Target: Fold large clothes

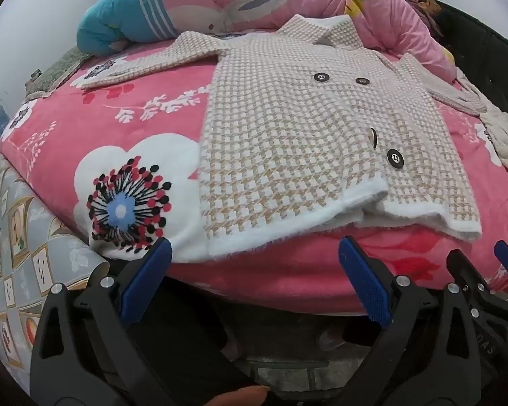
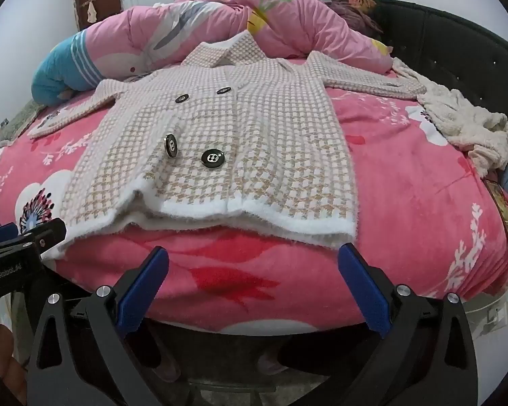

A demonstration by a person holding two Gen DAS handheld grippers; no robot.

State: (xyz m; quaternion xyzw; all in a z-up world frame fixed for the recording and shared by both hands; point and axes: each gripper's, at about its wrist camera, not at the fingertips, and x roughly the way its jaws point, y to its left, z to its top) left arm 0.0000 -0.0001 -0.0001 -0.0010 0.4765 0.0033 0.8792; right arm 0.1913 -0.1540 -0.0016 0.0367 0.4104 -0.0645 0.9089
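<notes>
Coat (image 2: 220, 128) lies flat on bed (image 2: 406, 182), unfolded; both hand-held grippers (image 1: 254, 277) (image 2: 254, 277) gape empty near hem. Next: grip hem corners.

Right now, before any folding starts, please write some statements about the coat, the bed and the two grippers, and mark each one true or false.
1. The checked coat lies spread flat on the pink floral blanket. True.
2. The left gripper is clamped on the coat's white hem. False: it is open and holds nothing.
3. The coat shows four dark buttons. True.
4. The right gripper holds a sleeve. False: it is open, short of the hem.
5. A rolled pink quilt lies behind the coat. True.
</notes>
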